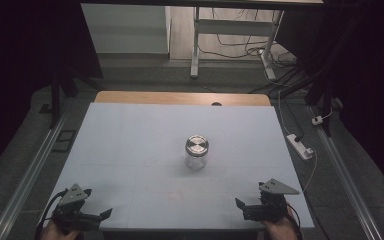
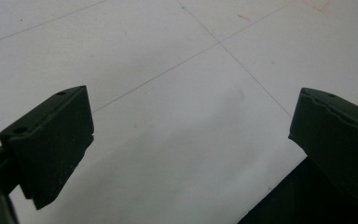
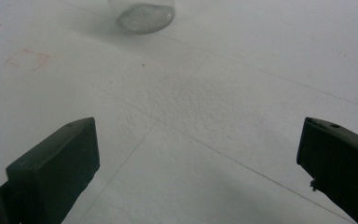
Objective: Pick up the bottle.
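Observation:
A clear glass jar point(image 1: 196, 151) with a silver metal lid stands upright near the middle of the white table point(image 1: 130, 145). Its base point(image 3: 145, 16) shows at the top of the right gripper view. My left gripper point(image 1: 105, 214) rests at the table's front left corner, jaws wide apart and nothing between them point(image 2: 191, 135). At the front right corner my right gripper point(image 1: 240, 206) is open too, its jaws point(image 3: 198, 158) spread over bare table. Both grippers are well short of the jar.
A wooden strip point(image 1: 180, 98) edges the table's far side. A white power strip point(image 1: 300, 146) and cables lie on the floor to the right. Metal rails point(image 1: 30, 175) run along both sides. A desk frame point(image 1: 196, 45) stands beyond the table.

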`<state>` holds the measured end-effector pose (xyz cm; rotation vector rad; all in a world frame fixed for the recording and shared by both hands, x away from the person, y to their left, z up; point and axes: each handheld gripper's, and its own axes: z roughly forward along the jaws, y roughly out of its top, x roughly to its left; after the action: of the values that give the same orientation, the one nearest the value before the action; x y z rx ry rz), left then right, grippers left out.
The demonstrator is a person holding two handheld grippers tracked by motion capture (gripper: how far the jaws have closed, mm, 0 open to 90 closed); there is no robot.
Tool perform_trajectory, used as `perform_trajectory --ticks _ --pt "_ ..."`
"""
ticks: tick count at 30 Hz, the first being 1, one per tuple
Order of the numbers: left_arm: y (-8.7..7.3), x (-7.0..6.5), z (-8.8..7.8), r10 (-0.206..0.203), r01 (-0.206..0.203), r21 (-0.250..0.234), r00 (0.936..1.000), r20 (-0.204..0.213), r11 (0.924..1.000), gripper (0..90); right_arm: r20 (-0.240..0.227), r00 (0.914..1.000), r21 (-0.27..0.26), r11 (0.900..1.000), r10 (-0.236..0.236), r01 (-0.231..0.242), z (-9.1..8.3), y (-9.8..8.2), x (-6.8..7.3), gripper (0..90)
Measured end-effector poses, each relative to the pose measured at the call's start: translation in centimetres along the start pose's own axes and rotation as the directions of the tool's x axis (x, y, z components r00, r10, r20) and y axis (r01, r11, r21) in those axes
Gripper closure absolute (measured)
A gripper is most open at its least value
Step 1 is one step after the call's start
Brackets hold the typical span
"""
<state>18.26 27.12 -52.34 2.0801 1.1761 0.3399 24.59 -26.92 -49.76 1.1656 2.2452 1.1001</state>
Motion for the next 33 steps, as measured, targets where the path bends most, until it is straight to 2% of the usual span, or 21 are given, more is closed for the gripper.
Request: perform_trajectory --ticks 3,11,18,25,33 --pt "0.01 0.03 0.02 -0.001 0.001 0.002 1.0 0.004 1.0 0.8 -0.004 1.0 0.012 1.0 -0.001 0.001 0.07 0.03 0.05 0.0" --pt "0.02 0.09 0.04 -0.004 0.004 0.004 1.0 0.008 1.0 1.2 -0.006 0.9992 0.029 0.999 -0.04 0.04 0.24 0.09 0.43 0.0" --pt "-0.01 0.15 0.04 -0.012 0.012 0.002 0.9999 0.011 0.9999 1.3 -0.023 0.9987 0.037 0.998 -0.045 0.046 0.33 0.15 0.45 0.0" --pt "0.01 0.14 0.06 -0.012 0.012 0.002 0.9999 0.011 0.9999 1.3 -0.055 0.9979 0.03 0.999 -0.035 0.037 0.29 0.19 0.4 0.0" --pt "0.01 0.15 0.05 -0.013 0.013 0.001 0.9999 0.01 0.9999 1.1 -0.089 0.9948 -0.01 0.999 -0.048 0.047 0.28 0.77 0.64 0.0"
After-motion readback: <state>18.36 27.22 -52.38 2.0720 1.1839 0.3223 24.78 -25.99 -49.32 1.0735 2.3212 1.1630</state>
